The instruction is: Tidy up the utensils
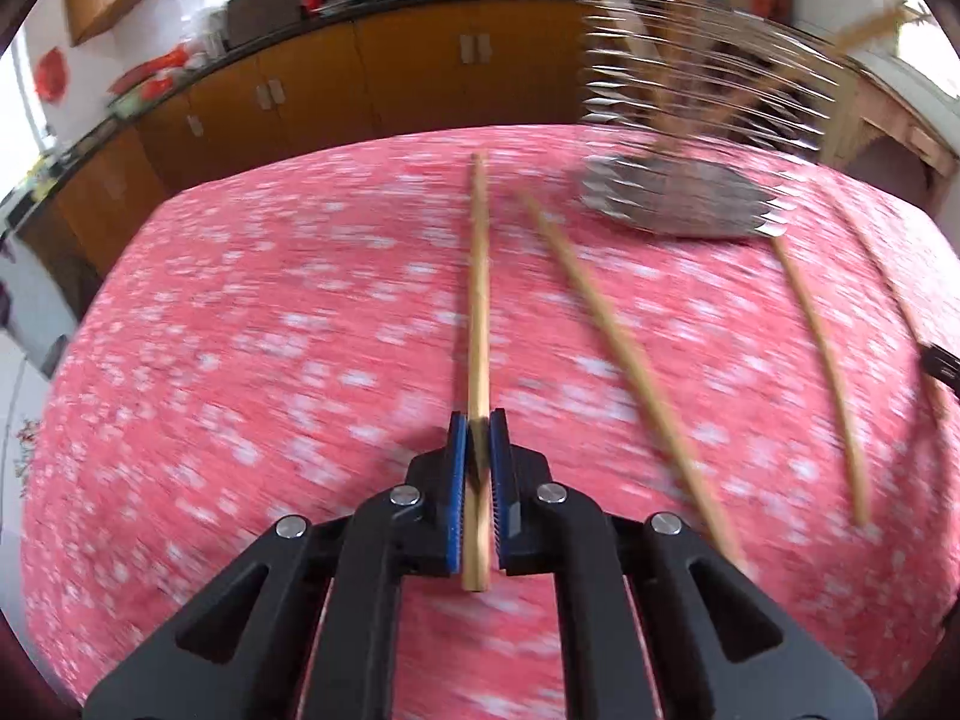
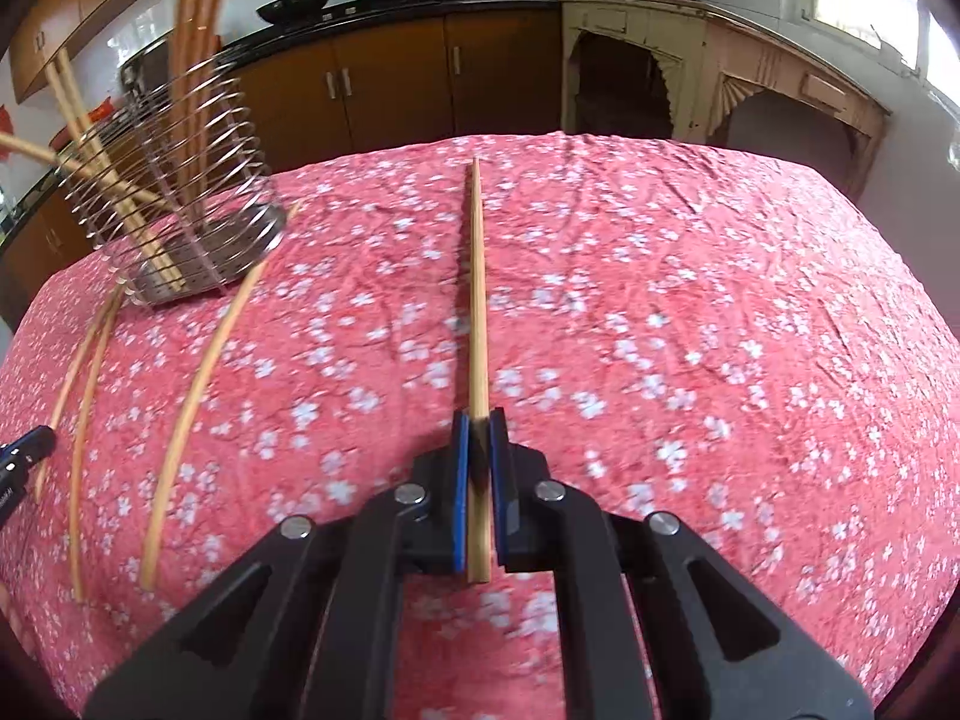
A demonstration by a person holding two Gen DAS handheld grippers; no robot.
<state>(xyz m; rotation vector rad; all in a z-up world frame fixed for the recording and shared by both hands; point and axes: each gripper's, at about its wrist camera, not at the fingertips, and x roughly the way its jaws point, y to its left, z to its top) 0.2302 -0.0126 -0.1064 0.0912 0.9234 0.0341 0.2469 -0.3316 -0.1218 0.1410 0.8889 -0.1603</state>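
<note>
In the left wrist view my left gripper is shut on a wooden chopstick, which runs straight ahead over the pink floral tablecloth. My right gripper is shut on another chopstick, held the same way between its blue pads. A wire utensil holder with several chopsticks in it stands at the table's far left in the right wrist view. The left wrist view shows this holder blurred at the far right. Loose chopsticks lie on the cloth near it.
Two thinner loose chopsticks lie at the left of the right wrist view, beside the tip of the other gripper. Brown kitchen cabinets with woks on the counter stand beyond the table. A cream sideboard is at the back right.
</note>
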